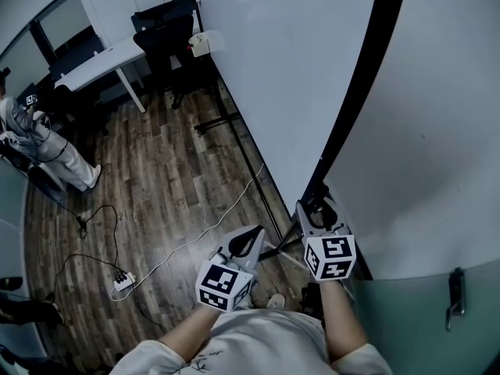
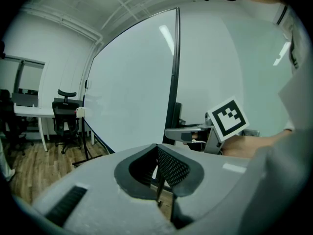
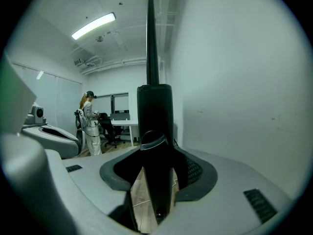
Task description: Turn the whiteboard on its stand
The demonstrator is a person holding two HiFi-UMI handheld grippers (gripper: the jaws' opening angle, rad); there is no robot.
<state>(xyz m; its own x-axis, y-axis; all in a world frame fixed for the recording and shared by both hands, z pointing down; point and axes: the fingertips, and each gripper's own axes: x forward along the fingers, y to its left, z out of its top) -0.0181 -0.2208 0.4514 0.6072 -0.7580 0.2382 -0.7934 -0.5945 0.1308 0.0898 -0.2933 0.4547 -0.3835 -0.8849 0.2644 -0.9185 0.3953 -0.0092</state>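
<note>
Empty left claw (image 2: 157,154), jaws together, before whiteboard (image 2: 132,82)

Office, desk (image 1: 101,62), swivel chair (image 1: 168,33), whiteboard (image 1: 289,69)

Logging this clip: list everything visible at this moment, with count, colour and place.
whiteboard: one, white, upright, centre
frame: one, black, on the whiteboard's near edge
stand foot: one, black, on the floor under the whiteboard
desk: one, white, far left corner
office chair: at least one, black, by the desk
power strip: one, white, on the wooden floor, cables attached
bystander: one, light clothing, left edge
left gripper: one, grey, jaws together, empty
right gripper: one, grey, jaws closed on the frame
</note>
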